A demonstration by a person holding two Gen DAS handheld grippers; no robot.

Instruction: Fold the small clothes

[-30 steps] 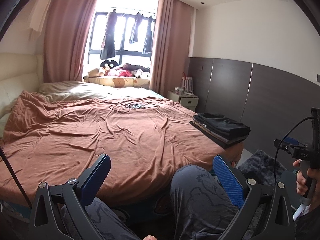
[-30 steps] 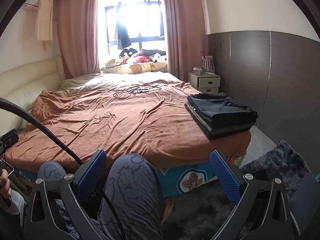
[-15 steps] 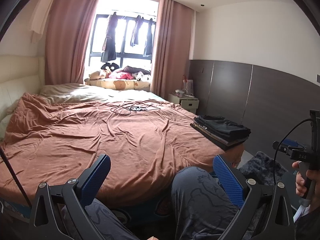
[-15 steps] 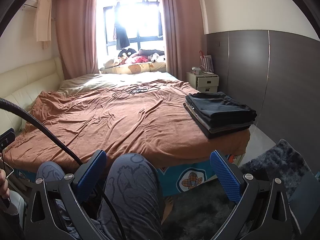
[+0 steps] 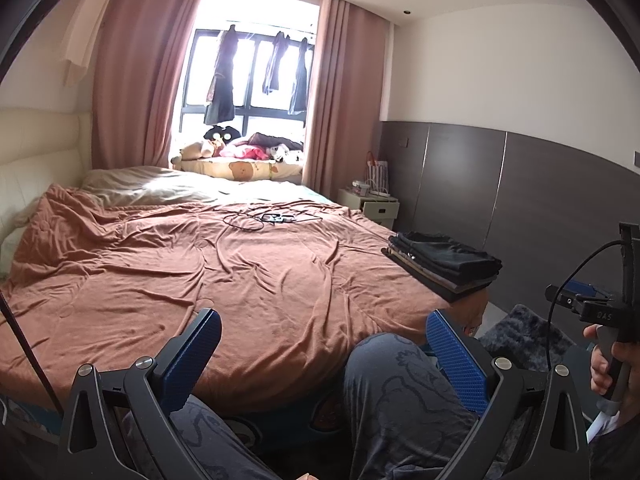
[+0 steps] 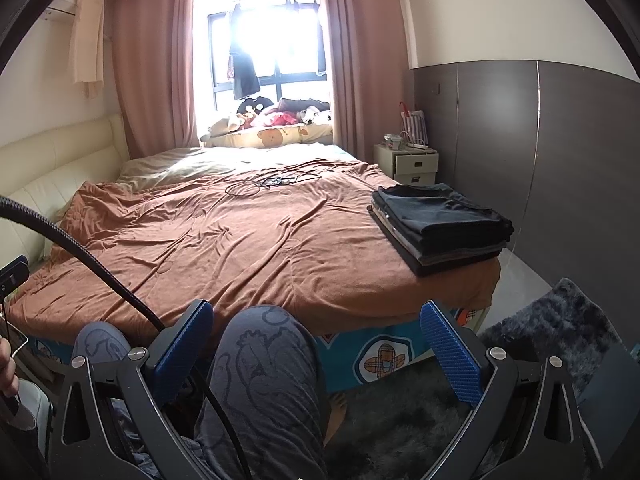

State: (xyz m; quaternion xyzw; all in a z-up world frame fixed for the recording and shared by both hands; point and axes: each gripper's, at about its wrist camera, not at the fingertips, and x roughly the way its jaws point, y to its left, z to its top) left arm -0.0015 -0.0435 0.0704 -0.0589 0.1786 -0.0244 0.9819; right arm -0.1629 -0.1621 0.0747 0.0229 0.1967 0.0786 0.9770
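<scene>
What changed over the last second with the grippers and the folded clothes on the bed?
Little changed: both views tilted slightly. Left gripper and right gripper stayed open and empty above the person's knees. The folded stack stayed at the bed's right corner.

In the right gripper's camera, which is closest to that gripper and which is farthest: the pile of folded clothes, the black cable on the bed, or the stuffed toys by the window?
From the right gripper:
1. Pile of folded clothes, on the bed's near right corner.
2. Black cable, middle of the bed, farther back.
3. Stuffed toys, on the window ledge, beyond the bed.
</scene>
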